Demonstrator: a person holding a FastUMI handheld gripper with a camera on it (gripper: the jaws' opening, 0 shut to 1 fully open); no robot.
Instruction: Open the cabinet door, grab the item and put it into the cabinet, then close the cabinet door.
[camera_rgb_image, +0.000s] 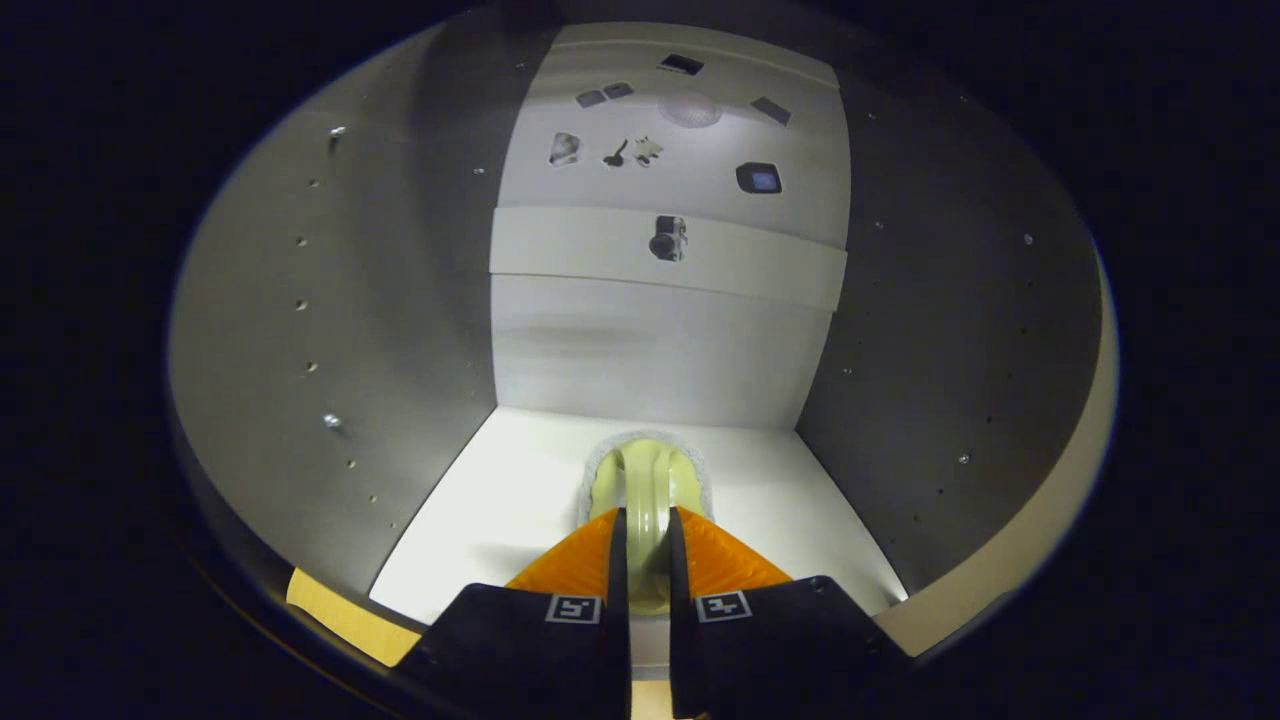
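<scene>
— Pale green item (648, 480), is it in yet?
— Yes, pinched between the gripper (648, 535) fingers, resting on the cabinet (520, 470) floor just ahead of them.
— So what's left?
— Door's evidently open, item inside. I'd say release, withdraw, then close the door.

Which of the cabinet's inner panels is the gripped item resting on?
The white floor panel; the pale green item, clamped by the gripper, sits there, short of the back wall.
</scene>
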